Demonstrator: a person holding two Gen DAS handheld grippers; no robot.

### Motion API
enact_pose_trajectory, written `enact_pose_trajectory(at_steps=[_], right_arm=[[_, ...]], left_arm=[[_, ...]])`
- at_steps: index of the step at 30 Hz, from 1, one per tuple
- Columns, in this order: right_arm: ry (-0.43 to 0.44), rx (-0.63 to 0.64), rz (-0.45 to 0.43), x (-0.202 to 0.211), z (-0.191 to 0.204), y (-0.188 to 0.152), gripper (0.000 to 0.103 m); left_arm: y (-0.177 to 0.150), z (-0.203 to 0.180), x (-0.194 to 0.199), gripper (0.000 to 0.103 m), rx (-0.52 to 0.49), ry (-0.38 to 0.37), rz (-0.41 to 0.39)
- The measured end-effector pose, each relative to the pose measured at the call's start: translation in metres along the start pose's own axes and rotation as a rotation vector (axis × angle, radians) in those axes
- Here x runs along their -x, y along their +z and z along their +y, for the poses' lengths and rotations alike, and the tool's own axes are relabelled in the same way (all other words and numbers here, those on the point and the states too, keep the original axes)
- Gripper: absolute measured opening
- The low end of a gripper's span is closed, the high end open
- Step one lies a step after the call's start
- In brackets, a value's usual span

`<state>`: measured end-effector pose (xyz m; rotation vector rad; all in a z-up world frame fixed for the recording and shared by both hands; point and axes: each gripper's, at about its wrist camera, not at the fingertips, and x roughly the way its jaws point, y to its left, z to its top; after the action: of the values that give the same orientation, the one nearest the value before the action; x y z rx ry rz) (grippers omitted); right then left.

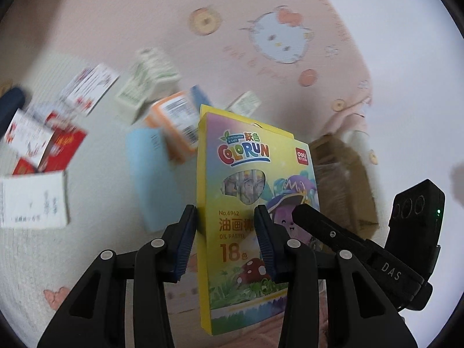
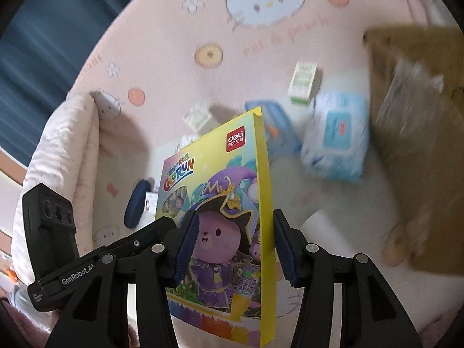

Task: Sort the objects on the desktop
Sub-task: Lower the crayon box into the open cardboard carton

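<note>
A yellow Colorun oil pastel box [image 1: 246,191] is held upright above the pink cartoon-print surface. My left gripper [image 1: 226,237] is shut on its left part, one finger at the edge, the other on the front face. My right gripper [image 2: 235,243] is shut on the same box [image 2: 220,220], gripping its right edge. Each gripper shows in the other's view: the right one [image 1: 362,243] and the left one [image 2: 95,255].
Red and white card packs [image 1: 49,142], green-white small boxes [image 1: 148,81], an orange box [image 1: 177,121] and a light blue pad [image 1: 150,174] lie at left. A brown cardboard box [image 2: 420,133] stands at right, with a blue wipes pack [image 2: 336,139] and a dark blue case [image 2: 136,203] nearby.
</note>
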<state>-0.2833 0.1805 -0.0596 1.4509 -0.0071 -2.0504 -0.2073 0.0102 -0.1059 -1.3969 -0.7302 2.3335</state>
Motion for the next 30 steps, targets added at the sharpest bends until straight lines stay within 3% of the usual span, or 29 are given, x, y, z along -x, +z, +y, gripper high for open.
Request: enact_pose_trajectory(at_steps=[6, 16, 30], right_arm=[[0.011, -0.008, -0.064, 0.043, -0.024, 0.021, 0.049], [-0.041, -0.019, -0.083, 0.085, -0.073, 0.049, 0.049], [-0.058, -0.036, -0.089, 0.136, -0.174, 0.092, 0.049]], left_arm=[[0.015, -0.047, -0.008, 0.044, -0.040, -0.042, -0.017], [0.022, -0.121, -0.037, 0.044, -0.124, -0.062, -0.004], [0.000, -0.230, -0.108, 0.044, -0.232, -0.064, 0.049]])
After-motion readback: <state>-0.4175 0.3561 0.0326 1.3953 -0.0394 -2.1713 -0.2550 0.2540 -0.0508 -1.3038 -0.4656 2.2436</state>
